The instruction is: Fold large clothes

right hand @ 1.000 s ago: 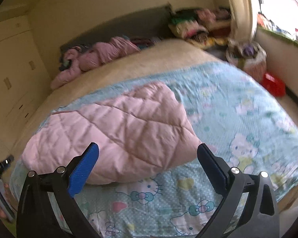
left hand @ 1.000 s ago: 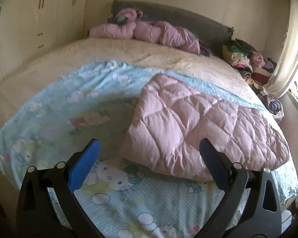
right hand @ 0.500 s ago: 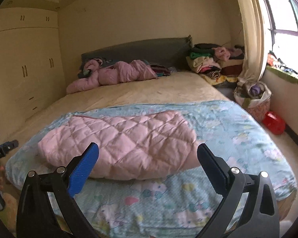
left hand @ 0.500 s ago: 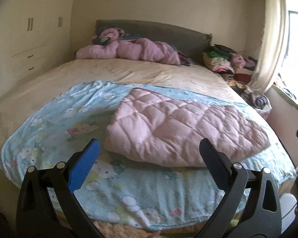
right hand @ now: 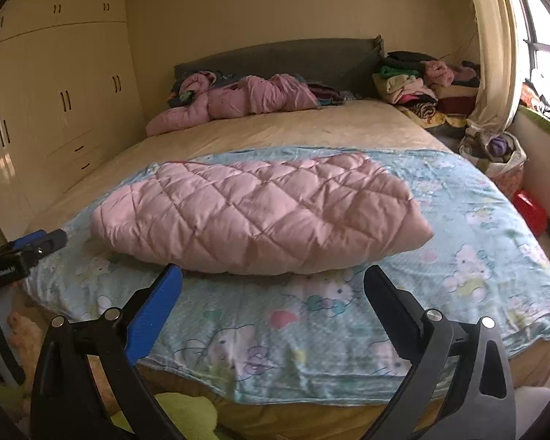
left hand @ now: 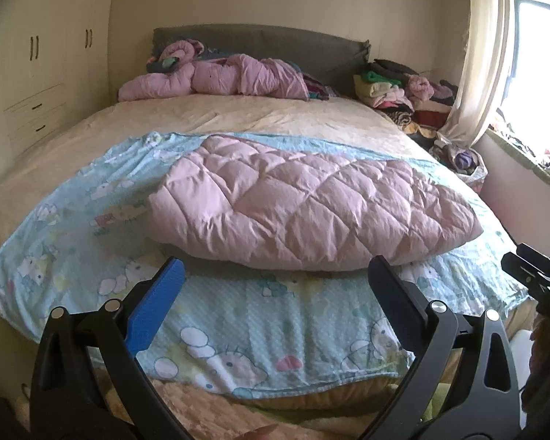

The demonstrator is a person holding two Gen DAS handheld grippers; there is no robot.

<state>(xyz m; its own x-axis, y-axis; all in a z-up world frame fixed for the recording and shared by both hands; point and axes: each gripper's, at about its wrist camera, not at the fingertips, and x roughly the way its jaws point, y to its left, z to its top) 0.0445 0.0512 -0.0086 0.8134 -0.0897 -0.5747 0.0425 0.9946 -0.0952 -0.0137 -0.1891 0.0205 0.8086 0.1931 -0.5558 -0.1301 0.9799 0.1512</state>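
Note:
A pink quilted padded garment [left hand: 304,198] [right hand: 260,212] lies folded flat on a light blue cartoon-print sheet [left hand: 260,326] [right hand: 311,330] across the foot of the bed. My left gripper [left hand: 275,286] is open and empty, held back from the bed's near edge, short of the garment. My right gripper [right hand: 273,286] is open and empty too, at about the same distance. Each gripper shows at the edge of the other's view: the right one [left hand: 535,278] and the left one [right hand: 25,249].
A second pink padded garment [left hand: 216,77] lies crumpled by the grey headboard [right hand: 275,55]. Stacked clothes [left hand: 396,88] sit at the bed's far right corner, a full bag [right hand: 498,154] and red tub [right hand: 530,212] below the window. Wardrobes [right hand: 55,91] line the left wall.
Both grippers have pulled back and away from the bed, so the folded pink garment and the whole bed now show farther off. Both stay open and empty.

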